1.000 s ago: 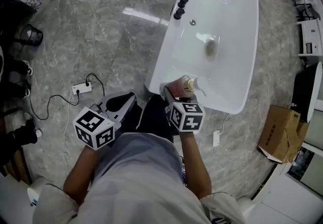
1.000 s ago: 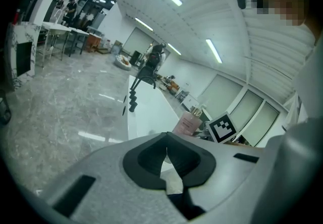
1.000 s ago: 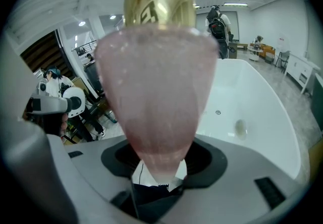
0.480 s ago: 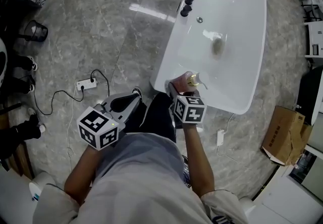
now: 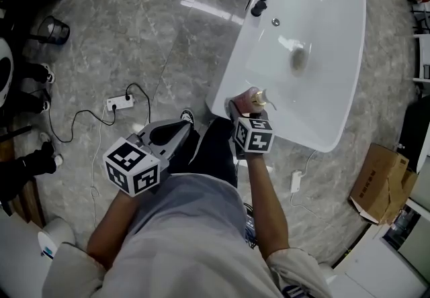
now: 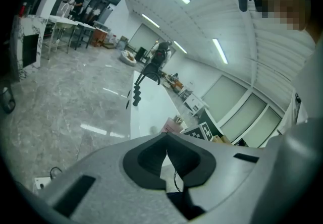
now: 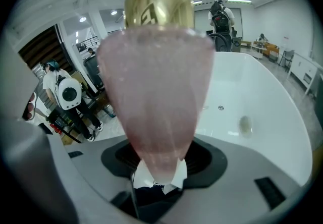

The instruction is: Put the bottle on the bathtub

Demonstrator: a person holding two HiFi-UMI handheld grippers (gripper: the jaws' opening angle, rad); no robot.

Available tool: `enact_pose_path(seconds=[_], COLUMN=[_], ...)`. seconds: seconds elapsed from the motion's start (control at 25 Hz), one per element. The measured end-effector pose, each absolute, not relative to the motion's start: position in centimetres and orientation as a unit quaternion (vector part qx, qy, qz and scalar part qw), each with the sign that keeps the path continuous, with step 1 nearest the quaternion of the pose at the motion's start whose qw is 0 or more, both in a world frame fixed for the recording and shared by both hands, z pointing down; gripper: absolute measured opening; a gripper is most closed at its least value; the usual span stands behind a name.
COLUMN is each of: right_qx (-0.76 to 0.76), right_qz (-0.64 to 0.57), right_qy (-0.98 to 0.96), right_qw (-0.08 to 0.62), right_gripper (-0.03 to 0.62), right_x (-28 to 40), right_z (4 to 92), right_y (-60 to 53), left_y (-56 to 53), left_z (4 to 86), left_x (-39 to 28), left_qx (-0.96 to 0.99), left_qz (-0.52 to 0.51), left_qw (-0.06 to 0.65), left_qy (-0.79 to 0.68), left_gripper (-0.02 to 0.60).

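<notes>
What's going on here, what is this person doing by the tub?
A person is working with a handheld gripper in each hand beside a white bathtub. The right gripper is shut on a pink pump bottle with a gold collar and holds it upright at the tub's near corner. Whether the bottle's base touches the rim cannot be told, and it is not yet released. The left gripper is shut and empty, held low beside the person's body over the grey floor.

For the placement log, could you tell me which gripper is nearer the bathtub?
Right. The right gripper holds the bottle at the bathtub rim; the left gripper is over the floor.
</notes>
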State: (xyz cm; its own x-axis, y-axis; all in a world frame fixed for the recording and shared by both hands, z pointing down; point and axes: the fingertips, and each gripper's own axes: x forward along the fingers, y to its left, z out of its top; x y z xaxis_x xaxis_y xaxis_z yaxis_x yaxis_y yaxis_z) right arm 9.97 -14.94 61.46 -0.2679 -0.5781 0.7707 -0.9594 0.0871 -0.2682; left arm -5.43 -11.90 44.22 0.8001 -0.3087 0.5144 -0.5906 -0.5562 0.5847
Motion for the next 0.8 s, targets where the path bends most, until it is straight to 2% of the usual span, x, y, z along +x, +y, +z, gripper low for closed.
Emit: enact_pose_path(seconds=[0.8], right_qx=[0.597], right_qz=[0.363], right_qy=[-0.676], right_qw=[0.233], right_gripper=[0.225], right_x=[9.0], right_z=[69.4], right_y=[-15.5], left_y=[-10.8], left_z=[45.5], left_x=[-8.5], left_qx=[0.843], left_qz=[0.211], left_qw=[0.406], left_qy=[-0.283], left_gripper=[0.006])
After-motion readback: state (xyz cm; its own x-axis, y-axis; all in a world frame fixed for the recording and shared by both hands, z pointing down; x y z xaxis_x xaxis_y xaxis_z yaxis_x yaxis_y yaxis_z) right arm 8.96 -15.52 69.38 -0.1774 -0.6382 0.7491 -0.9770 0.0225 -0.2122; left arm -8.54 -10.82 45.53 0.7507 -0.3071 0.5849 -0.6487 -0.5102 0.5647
